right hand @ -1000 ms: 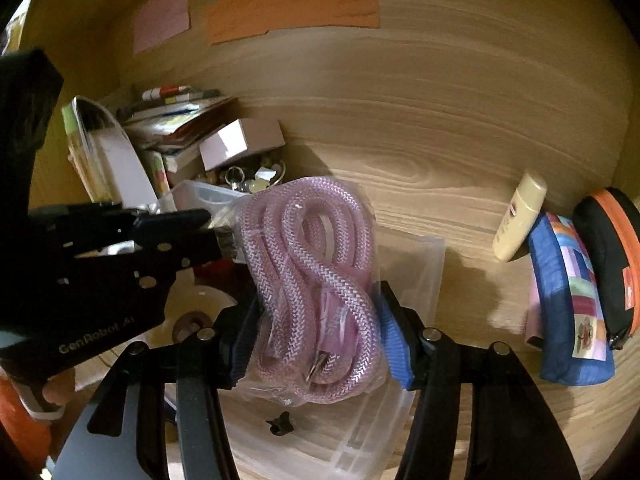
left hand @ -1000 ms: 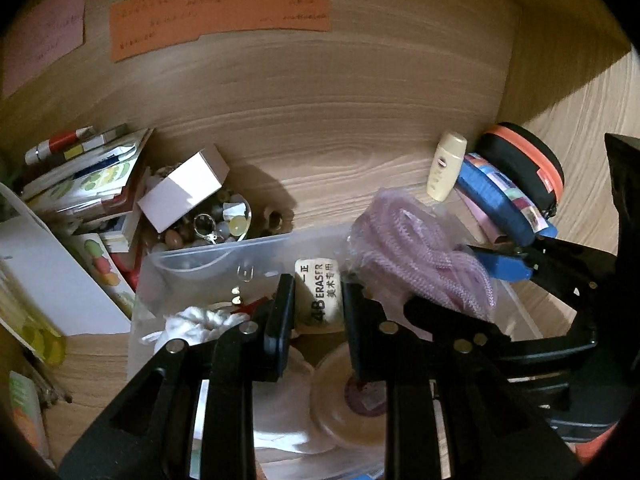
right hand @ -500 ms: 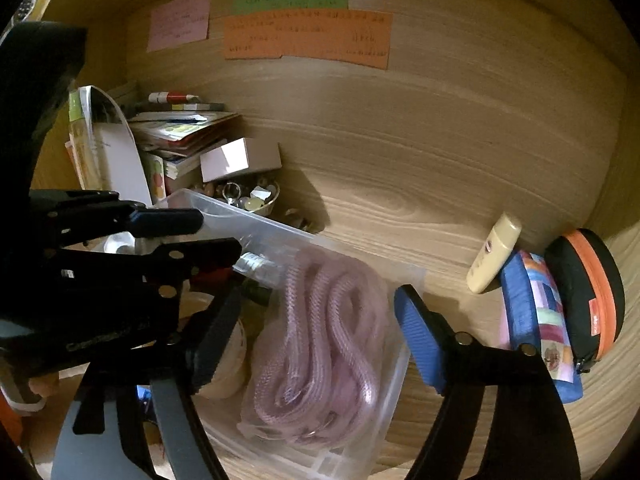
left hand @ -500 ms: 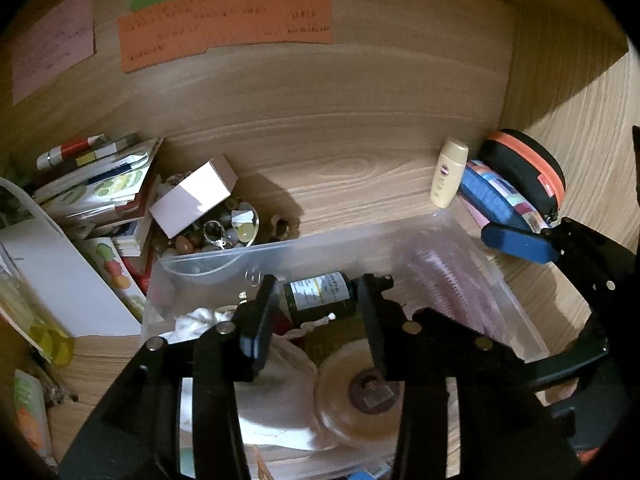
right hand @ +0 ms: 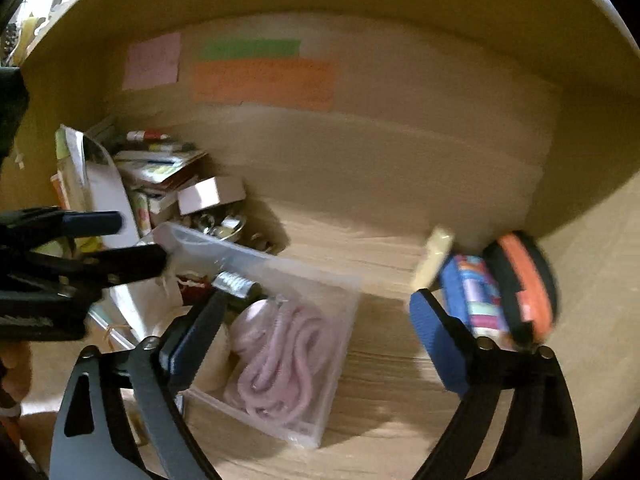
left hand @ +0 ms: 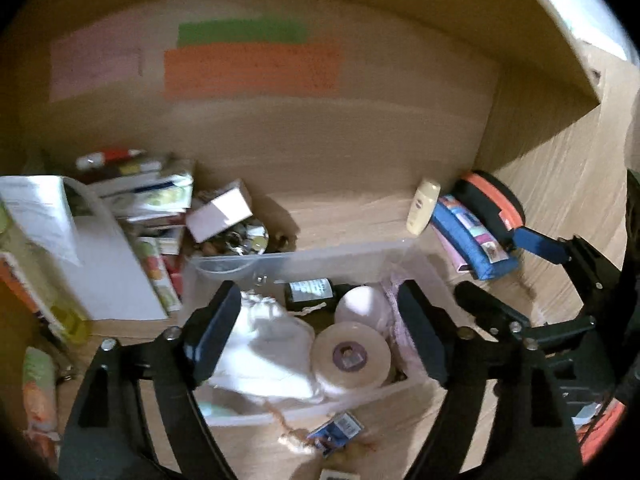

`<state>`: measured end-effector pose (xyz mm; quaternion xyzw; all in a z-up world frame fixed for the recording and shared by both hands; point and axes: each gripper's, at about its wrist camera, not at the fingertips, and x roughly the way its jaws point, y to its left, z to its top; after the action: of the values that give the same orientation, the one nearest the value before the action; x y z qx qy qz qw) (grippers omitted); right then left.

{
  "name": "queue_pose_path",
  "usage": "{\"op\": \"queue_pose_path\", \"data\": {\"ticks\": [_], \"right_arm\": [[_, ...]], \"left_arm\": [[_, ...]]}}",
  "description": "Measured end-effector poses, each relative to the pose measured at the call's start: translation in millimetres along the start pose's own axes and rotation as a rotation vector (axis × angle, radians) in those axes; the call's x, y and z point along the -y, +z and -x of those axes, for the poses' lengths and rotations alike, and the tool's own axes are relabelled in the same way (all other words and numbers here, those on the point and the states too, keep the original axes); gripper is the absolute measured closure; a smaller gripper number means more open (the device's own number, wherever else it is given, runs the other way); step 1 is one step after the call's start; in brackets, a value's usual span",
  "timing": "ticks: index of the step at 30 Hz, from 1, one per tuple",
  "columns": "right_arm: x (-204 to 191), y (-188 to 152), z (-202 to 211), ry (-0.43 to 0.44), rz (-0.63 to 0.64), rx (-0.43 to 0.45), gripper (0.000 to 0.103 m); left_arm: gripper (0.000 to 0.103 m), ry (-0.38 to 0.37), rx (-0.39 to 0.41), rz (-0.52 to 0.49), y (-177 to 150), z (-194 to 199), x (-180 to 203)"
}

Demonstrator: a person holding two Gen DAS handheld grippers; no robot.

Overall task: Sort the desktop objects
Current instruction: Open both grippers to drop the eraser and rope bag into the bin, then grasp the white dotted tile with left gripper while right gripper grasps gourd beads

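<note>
A clear plastic bin (left hand: 304,258) (right hand: 340,308) stands on the wooden desk. In it lie a bagged pink rope (right hand: 280,356), a dark bottle (left hand: 310,290), a white tape roll (left hand: 352,356) and a white cloth pouch (left hand: 268,344). My left gripper (left hand: 320,340) hovers above the bin, its jaws opening wide with nothing pressed between them. My right gripper (right hand: 312,340) hangs over the bin's right end, jaws also opening, the rope lying free below. The right gripper's blue pad shows at the right of the left wrist view.
A cream tube (left hand: 422,212), a blue patterned pouch (left hand: 472,236) and a black-and-orange case (right hand: 524,280) lean at the right wall. Books, papers (left hand: 100,248), a small white box (left hand: 220,216) and a dish of trinkets crowd the left. Small items lie on the desk before the bin.
The right gripper let the pink rope drop into the bin and opened wide. The left gripper released the eraser, opened too, and both pulled back and up.
</note>
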<state>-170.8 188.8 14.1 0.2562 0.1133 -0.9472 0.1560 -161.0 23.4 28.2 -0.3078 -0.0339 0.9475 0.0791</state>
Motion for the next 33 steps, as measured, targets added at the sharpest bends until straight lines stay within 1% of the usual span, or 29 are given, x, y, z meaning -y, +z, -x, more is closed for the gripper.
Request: {"op": "queue_pose_path", "data": {"ticks": [2,4,7,10,13,16,19,22,25,28,29,33], "right_arm": [[-1,-1,12,-0.012,-0.011,0.011,0.005],[-4,-5,24,-0.015,-0.02,0.012,0.005],[-11,-14,39,-0.042,-0.031,0.021,0.005],[-19,-26,50,-0.048,-0.032,0.022,0.005],[-27,-40,55,-0.04,-0.034,0.002,0.005],[-36,-53,55,-0.04,-0.029,-0.019,0.005],[-42,-65,55,-0.024,-0.028,-0.041,0.005],[-45,-76,52,-0.008,-0.034,-0.069,0.005],[-44,-86,50,0.007,-0.049,-0.095,0.005],[-40,-95,46,0.019,-0.057,-0.129,0.005],[-39,-97,45,0.019,-0.059,-0.138,0.005],[-34,-108,43,0.069,-0.079,-0.171,0.005]], "left_arm": [[0.011,0.018,0.019,0.003,-4,15,-2],[0.01,0.027,0.026,0.01,-10,25,-6],[0.009,0.019,0.004,0.021,-21,30,-11],[0.009,0.033,-0.049,0.009,-42,27,-14],[0.009,0.047,-0.119,0.01,-67,19,-18],[0.009,0.049,-0.161,0.018,-87,13,-19],[0.009,0.054,-0.199,-0.011,-107,10,-13],[0.009,0.041,-0.235,-0.038,-124,5,-6],[0.009,-0.006,-0.285,-0.047,-135,-4,0],[0.009,0.011,-0.314,-0.084,-147,-12,7],[0.01,0.015,-0.315,-0.092,-149,-14,8],[0.039,0.014,-0.321,-0.139,-152,-16,18]]}}
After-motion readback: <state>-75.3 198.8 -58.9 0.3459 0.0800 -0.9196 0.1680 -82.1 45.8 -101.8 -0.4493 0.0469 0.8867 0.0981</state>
